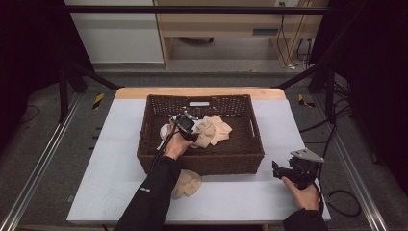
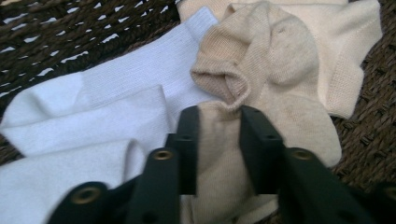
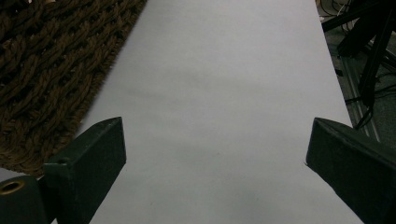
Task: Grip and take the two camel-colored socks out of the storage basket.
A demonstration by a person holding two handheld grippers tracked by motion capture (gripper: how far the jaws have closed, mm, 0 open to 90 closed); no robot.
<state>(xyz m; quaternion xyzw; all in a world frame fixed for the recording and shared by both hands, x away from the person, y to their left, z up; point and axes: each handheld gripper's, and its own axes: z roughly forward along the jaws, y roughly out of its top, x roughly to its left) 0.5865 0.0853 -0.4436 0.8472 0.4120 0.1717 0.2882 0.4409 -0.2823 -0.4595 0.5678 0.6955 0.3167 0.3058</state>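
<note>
- High view: a dark brown wicker basket (image 1: pixel 207 159) sits on a pale table (image 1: pixel 110 144), toward the far edge, with a heap of socks inside it.
- The left gripper (image 1: pixel 185 126) is down inside the basket, held by the person's left hand (image 1: pixel 175 144), whose dark sleeve comes up from the bottom edge over the basket's near wall.
- Left gripper view: the two black jaws stand close together with a fold of a beige sock (image 2: pixel 261 84) pinched between them (the gap is narrow, the cloth bunched in it), so this tool is clamped on the sock.
- Beside the beige sock, touching it, lies a white sock (image 2: pixel 102 107); a cream sock (image 2: pixel 345 51) lies under and behind the beige one. All rest on the woven basket floor.
- Another beige sock (image 1: pixel 188 183) lies on the table just outside the basket's near wall, beside the left sleeve.
- The right gripper (image 1: pixel 281 171) hovers over the table near the basket's right front corner, held in the right hand (image 1: pixel 304 195).
- Right gripper view: its jaws are spread wide apart with bare table between them, and the basket's weave (image 3: pixel 51 70) shows at the left.
</note>
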